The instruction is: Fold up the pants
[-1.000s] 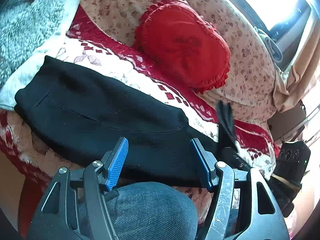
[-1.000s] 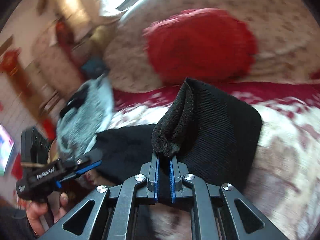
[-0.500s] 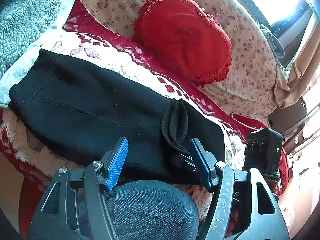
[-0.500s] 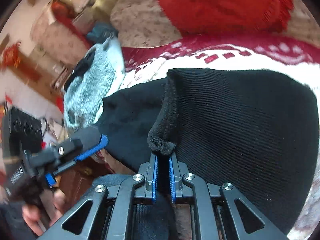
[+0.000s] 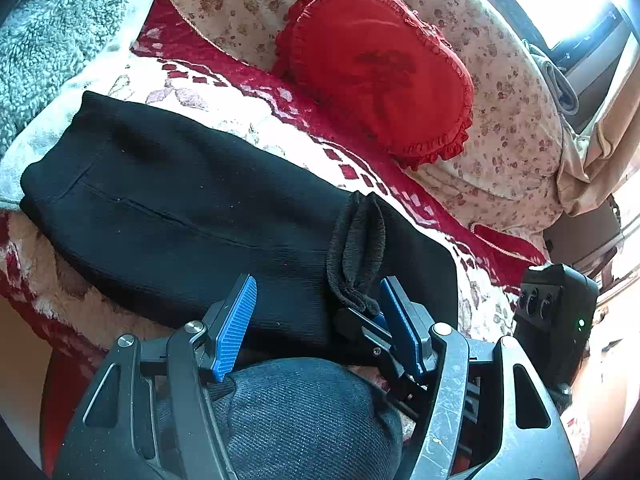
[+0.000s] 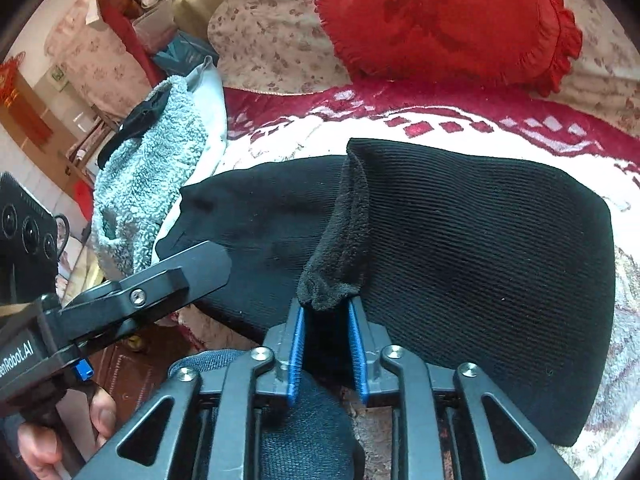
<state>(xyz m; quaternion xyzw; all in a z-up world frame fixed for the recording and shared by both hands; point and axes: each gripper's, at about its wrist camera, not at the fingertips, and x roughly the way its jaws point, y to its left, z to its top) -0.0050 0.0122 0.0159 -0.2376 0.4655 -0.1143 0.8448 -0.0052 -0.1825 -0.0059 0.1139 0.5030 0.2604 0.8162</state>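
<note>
Black knit pants (image 5: pixel 192 208) lie folded across a red and white blanket (image 5: pixel 224 104); they also show in the right wrist view (image 6: pixel 480 248). My right gripper (image 6: pixel 326 340) holds a bunched hem of the pants (image 6: pixel 340 248) between its blue pads, jaws slightly parted, low over the near edge. From the left wrist view that hem (image 5: pixel 356 248) stands up just left of my right gripper (image 5: pixel 376 316). My left gripper (image 5: pixel 320 320) is open and empty, just above the pants' near edge. It also shows in the right wrist view (image 6: pixel 140 300).
A red frilled cushion (image 5: pixel 380 68) leans on a floral backrest (image 5: pixel 500 128) behind the pants. A grey fleece throw (image 5: pixel 48 44) lies at the left. A knee in dark jeans (image 5: pixel 304 412) sits under both grippers.
My right gripper has carried the pants' end over to the left and down, laying it folded onto the rest. Its jaws have parted a little. The left gripper stayed open.
</note>
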